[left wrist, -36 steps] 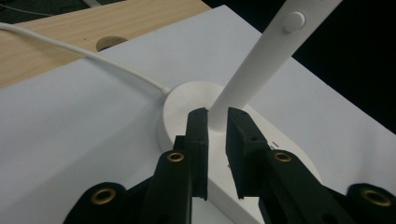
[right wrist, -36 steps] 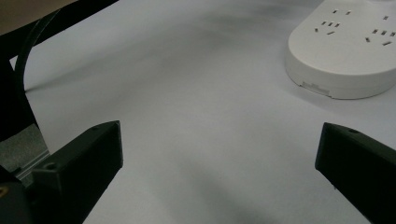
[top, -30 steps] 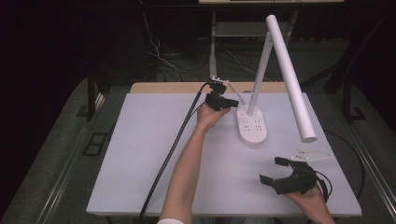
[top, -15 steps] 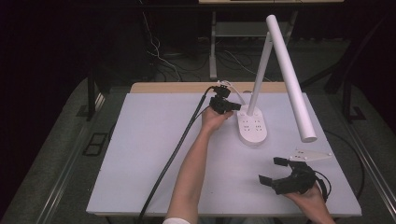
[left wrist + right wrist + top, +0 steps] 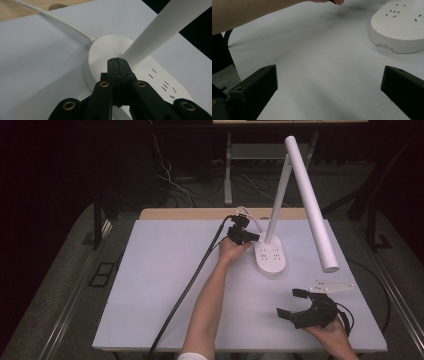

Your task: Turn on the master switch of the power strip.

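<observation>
A white desk lamp stands at the back of the table. Its oval base [image 5: 270,256] carries socket slots, and a tube head [image 5: 311,202] slants forward and down on the right. My left gripper [image 5: 255,238] is shut with nothing in it. Its tips sit over the back end of the base [image 5: 105,53], close to the foot of the lamp stem [image 5: 155,32]. My right gripper [image 5: 291,303] rests open near the front right of the table, with bare table between its wide-apart jaws. The lamp base [image 5: 399,27] lies ahead of it to the right.
The lamp's white cord [image 5: 52,17] runs off the back of the base toward the wooden strip [image 5: 200,214] at the table's far edge. A thick black cable [image 5: 190,285] trails from the left gripper across the white table [image 5: 150,280] to its front edge. The person's left forearm [image 5: 212,300] crosses the middle.
My left gripper has moved rightward along the back of the table to the lamp base. The right gripper has stayed in place, open.
</observation>
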Action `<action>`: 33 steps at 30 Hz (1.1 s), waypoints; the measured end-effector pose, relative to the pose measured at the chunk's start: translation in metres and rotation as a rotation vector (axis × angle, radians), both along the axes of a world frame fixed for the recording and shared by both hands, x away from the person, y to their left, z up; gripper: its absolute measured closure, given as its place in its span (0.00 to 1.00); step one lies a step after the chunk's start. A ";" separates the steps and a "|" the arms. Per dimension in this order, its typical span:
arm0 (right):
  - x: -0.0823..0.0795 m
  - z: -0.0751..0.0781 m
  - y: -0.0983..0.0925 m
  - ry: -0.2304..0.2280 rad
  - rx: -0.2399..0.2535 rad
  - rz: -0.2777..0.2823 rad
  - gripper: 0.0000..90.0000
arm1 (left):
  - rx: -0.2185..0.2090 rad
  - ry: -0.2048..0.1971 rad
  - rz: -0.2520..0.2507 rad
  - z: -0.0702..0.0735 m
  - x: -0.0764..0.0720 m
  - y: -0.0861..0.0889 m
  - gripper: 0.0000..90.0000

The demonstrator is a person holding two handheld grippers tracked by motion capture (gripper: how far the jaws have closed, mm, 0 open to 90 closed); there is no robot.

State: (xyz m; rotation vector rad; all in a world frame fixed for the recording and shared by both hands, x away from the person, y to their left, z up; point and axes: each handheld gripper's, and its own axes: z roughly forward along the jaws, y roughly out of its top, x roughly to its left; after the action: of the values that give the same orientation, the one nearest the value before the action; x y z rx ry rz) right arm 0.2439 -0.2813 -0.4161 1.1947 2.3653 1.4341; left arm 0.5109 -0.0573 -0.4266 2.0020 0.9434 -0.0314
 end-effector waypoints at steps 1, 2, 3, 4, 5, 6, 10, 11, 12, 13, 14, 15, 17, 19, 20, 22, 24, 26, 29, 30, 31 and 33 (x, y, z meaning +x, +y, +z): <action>0.000 0.000 0.000 0.001 0.000 0.000 0.00 | 0.001 -0.002 0.000 -0.001 0.000 -0.001 1.00; 0.000 0.000 0.000 0.001 0.000 0.000 0.00 | 0.004 -0.003 0.000 -0.001 0.000 -0.001 1.00; 0.000 0.000 0.000 0.001 0.000 0.000 0.00 | 0.001 -0.006 0.007 -0.002 0.000 -0.003 1.00; 0.000 0.000 0.000 -0.002 -0.001 0.001 0.00 | 0.005 -0.006 0.006 -0.003 0.001 -0.003 1.00; 0.000 0.000 0.000 -0.002 -0.001 0.002 0.00 | 0.009 -0.004 0.008 -0.003 0.001 -0.004 1.00; 0.000 0.000 0.000 -0.001 -0.001 0.002 0.00 | 0.013 0.000 0.002 -0.004 0.001 -0.005 1.00; 0.000 0.000 0.000 0.000 -0.001 0.002 0.00 | 0.015 0.007 0.008 -0.005 0.001 -0.009 1.00; 0.000 0.000 -0.001 0.001 0.000 0.002 0.00 | 0.014 0.005 0.006 -0.005 0.001 -0.010 1.00; 0.000 0.000 -0.001 0.000 -0.001 0.003 0.00 | 0.021 0.002 0.005 -0.005 0.002 -0.010 1.00; 0.001 0.000 -0.001 0.000 -0.001 0.003 0.00 | 0.022 0.001 0.006 -0.005 0.002 -0.011 1.00; 0.000 0.000 -0.001 -0.001 0.000 0.003 0.00 | 0.026 0.006 0.007 -0.004 0.002 -0.012 1.00; 0.000 0.000 -0.001 -0.003 0.000 0.004 0.00 | 0.033 -0.003 0.001 -0.004 0.001 -0.012 1.00; 0.000 0.000 -0.001 -0.003 0.000 0.004 0.00 | 0.043 -0.014 -0.007 -0.004 0.001 -0.013 1.00; 0.000 0.000 -0.001 -0.003 0.000 0.005 0.00 | 0.035 -0.007 0.000 -0.004 0.001 -0.013 1.00; 0.000 0.000 -0.001 -0.003 0.000 0.005 0.00 | 0.038 -0.008 -0.002 -0.004 0.001 -0.013 1.00; 0.000 0.000 -0.001 -0.005 0.000 0.006 0.00 | 0.048 -0.016 -0.010 -0.004 0.001 -0.013 1.00; 0.000 0.000 -0.001 -0.005 0.000 0.006 0.00 | 0.046 -0.016 -0.014 -0.004 0.001 -0.012 1.00; 0.000 0.000 -0.001 -0.005 0.000 0.006 0.00 | 0.032 -0.012 -0.009 -0.005 0.002 -0.012 1.00; 0.000 0.000 -0.002 -0.007 0.000 0.005 0.00 | 0.045 -0.024 -0.011 -0.005 0.000 -0.012 1.00; 0.000 0.000 -0.002 -0.007 0.000 0.005 0.00 | 0.051 -0.025 -0.010 -0.005 0.000 -0.013 1.00; 0.000 0.000 -0.002 -0.007 0.001 0.004 0.00 | 0.055 -0.040 -0.016 -0.006 0.000 -0.012 1.00; 0.000 0.000 -0.002 -0.008 -0.001 0.003 0.00 | 0.034 -0.020 -0.017 -0.007 0.001 -0.009 1.00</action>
State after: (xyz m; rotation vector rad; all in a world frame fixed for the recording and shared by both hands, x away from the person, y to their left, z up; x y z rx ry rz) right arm 0.2435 -0.2832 -0.4157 1.1837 2.3637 1.4358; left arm 0.5116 -0.0665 -0.4339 2.0381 0.9205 -0.0049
